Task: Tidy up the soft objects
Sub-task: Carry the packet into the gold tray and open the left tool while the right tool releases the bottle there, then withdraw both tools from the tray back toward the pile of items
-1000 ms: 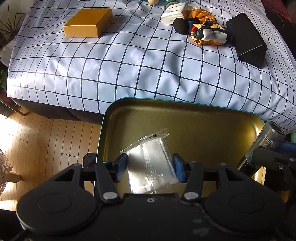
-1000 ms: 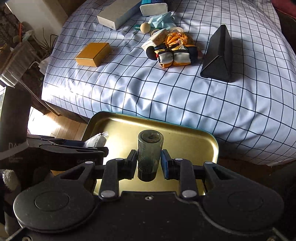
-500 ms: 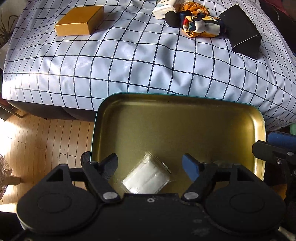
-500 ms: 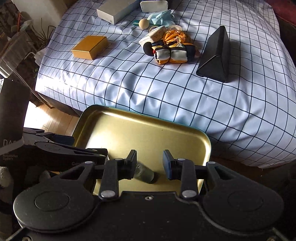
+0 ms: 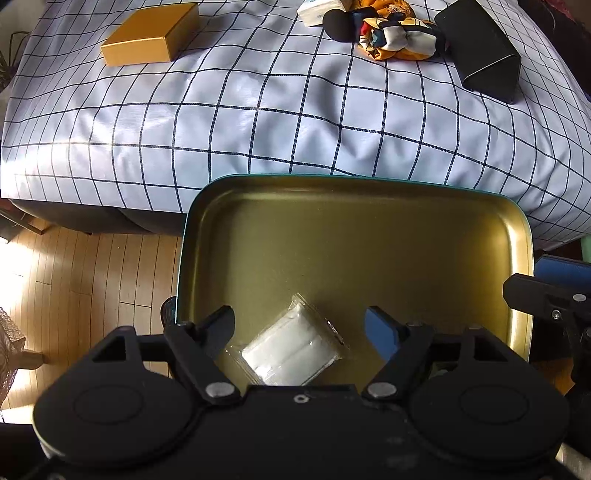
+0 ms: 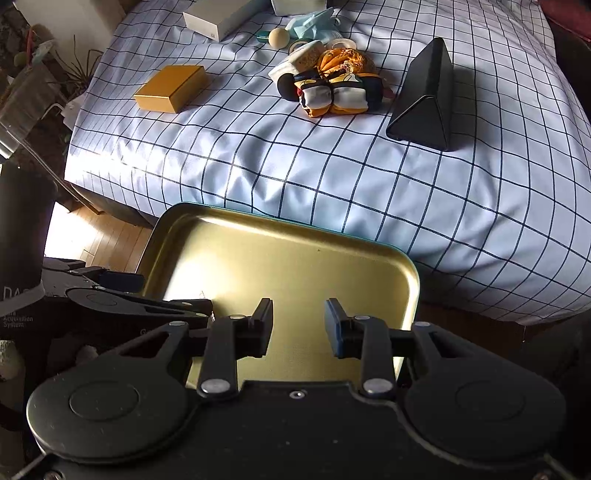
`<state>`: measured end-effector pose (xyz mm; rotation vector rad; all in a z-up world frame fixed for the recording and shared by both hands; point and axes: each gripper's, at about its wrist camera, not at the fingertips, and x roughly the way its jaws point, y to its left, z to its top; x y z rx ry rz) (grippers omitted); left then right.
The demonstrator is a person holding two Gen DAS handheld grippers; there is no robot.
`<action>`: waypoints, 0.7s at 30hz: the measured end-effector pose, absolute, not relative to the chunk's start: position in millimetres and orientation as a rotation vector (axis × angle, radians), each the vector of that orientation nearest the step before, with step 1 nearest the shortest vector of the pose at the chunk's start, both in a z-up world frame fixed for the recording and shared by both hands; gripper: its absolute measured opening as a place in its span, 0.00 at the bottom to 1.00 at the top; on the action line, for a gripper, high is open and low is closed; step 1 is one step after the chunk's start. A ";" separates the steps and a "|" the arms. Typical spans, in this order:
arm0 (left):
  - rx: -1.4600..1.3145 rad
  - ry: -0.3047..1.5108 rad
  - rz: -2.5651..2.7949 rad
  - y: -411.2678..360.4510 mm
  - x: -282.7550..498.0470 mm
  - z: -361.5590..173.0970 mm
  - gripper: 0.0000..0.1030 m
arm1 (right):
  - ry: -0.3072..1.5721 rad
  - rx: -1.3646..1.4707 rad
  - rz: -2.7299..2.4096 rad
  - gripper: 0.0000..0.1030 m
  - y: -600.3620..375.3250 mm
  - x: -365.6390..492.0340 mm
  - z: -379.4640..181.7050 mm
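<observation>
A: Nearest thing first: left tool [image 5: 299,326] hangs over the gold tray [image 5: 369,192], jaws spread wide, nothing pinched. The clear packet w/ white pads [image 5: 291,349] lies flat on the tray floor right betw. them, touching neither.

B: And the right tool [image 6: 298,323]?

A: Jaws apart a little, empty, pointing down at the tray's near right corner. Can't see any item under it from here.

B: So next job is another soft thing, I'd guess?

A: Prob. Lift both straight up so nothing clips the packet or rim, then go across the checked bedspread [image 6: 332,177]. The folded scarf bundle [image 6: 338,94] sits well apart, mid-bed, beside the black triangular case [image 6: 424,99]. Pinch it low, round the bulk, or it'll unfold. Gold box [image 6: 171,86] is further left, looks hard, leave it. Blue mask [image 6: 314,22] is farthest
</observation>
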<state>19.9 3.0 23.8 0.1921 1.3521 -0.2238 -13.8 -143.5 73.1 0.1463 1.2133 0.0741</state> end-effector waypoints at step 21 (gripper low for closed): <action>0.227 1.438 -0.274 -6.4 14.7 2.8 0.76 | 1.275 0.151 0.064 0.33 -143.6 -9.2 61.4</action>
